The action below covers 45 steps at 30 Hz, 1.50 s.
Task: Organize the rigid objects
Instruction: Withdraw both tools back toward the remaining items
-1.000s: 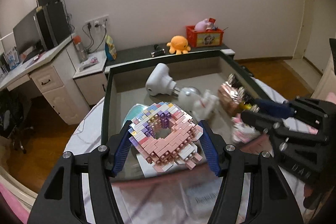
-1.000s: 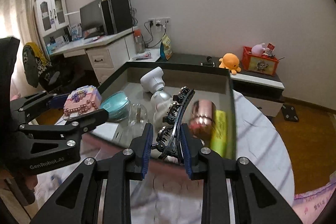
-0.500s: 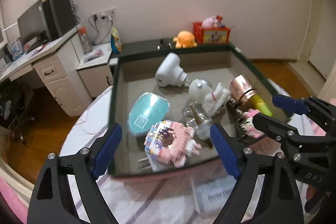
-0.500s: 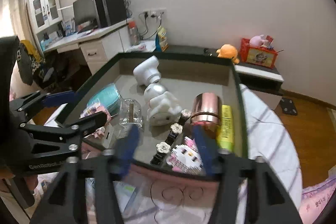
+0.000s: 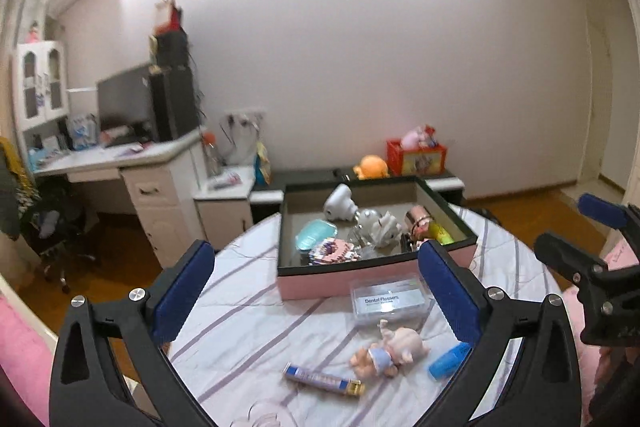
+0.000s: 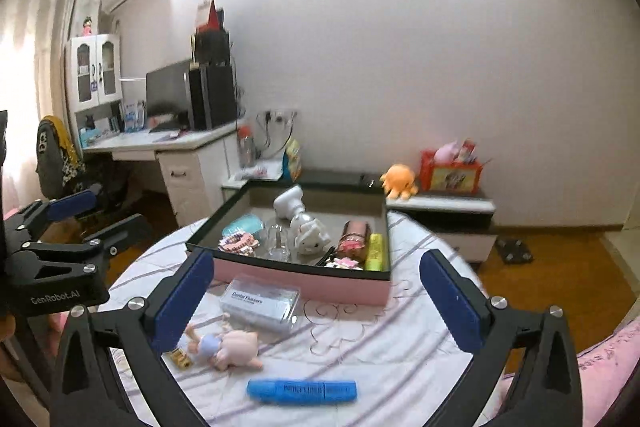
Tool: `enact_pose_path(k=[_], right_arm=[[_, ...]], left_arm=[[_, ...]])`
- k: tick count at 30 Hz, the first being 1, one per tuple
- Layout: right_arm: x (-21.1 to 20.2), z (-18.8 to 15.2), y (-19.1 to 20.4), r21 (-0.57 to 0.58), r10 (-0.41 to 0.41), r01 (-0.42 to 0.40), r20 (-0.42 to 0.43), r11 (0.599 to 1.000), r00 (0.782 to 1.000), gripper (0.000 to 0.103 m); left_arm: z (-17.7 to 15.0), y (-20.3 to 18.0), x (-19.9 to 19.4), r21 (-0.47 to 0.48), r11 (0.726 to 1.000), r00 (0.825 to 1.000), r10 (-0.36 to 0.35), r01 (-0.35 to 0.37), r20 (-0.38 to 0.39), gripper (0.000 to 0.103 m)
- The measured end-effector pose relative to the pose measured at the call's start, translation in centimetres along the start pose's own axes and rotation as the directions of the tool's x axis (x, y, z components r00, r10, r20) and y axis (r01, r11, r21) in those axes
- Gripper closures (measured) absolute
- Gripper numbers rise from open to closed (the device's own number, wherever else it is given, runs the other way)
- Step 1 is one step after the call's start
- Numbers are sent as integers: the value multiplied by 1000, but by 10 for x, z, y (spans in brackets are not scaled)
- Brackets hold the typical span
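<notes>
left gripper (image 5: 316, 283): spread as wide as it goes, jaws have just been opening, nothing between the pads. It hangs over the near part of the table, low in the left wrist frame.
right gripper (image 6: 316, 289): same deal, jaws have just been opening and now stand wide apart with nothing pinched.
pink box (image 6: 304, 279): mid-frame in both views, black rim, sitting on the round table (image 6: 400, 319) with its striped cloth.
inside the box: block model (image 5: 330, 251) at the near left, teal case (image 5: 316, 233) behind it, white massager (image 5: 338, 203) at the back, white figurine (image 6: 310, 237) in the middle, copper cylinder (image 6: 354, 233) and yellow highlighter (image 6: 376, 247) along the right wall. Hair clip and small pink block piece at the near right corner look blurry, can't make out much.
still loose on the table: dental flossers box (image 6: 260, 303) just in front of the box wall, baby doll (image 6: 224, 345) lying on its side nearer the cameras, blue highlighter (image 6: 302, 391) closest of all in the right wrist view, and a little blue-and-gold tube (image 5: 322, 381) at bottom centre of the left wrist view.
in the way: honestly nothing sits between the open pads and the loose stuff.
background: white desk (image 5: 132, 163) with a monitor at centre left, orange octopus plush (image 6: 398, 181) and red toy box (image 6: 452, 171) on the low cabinet behind the table.
</notes>
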State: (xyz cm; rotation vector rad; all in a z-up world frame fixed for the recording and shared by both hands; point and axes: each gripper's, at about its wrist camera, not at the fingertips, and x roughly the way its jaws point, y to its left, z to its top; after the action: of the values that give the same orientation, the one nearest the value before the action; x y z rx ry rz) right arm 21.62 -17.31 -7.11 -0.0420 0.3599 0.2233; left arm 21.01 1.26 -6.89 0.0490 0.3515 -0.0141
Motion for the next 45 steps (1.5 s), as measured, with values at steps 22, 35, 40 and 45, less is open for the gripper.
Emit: enact_pose_path(k=[22, 35, 40, 45], right_arm=[[-82, -28, 9, 13, -129, 128, 45, 992, 991, 0], [-31, -59, -4, 27, -140, 144, -123, 989, 983, 0], [12, -89, -3, 97, -52, 82, -286, 992, 957, 0], [57, -109, 14, 145, 16, 45, -396, 988, 918, 0]], left_arm=[[-28, -6, -80, 15, 999, 997, 29, -30, 66, 0], [-57, 13, -31, 12, 999, 995, 47, -46, -91, 0], [-82, 32, -4, -31, 999, 980, 24, -30, -198, 0], [-97, 50, 12, -64, 996, 965, 43, -62, -259, 0]])
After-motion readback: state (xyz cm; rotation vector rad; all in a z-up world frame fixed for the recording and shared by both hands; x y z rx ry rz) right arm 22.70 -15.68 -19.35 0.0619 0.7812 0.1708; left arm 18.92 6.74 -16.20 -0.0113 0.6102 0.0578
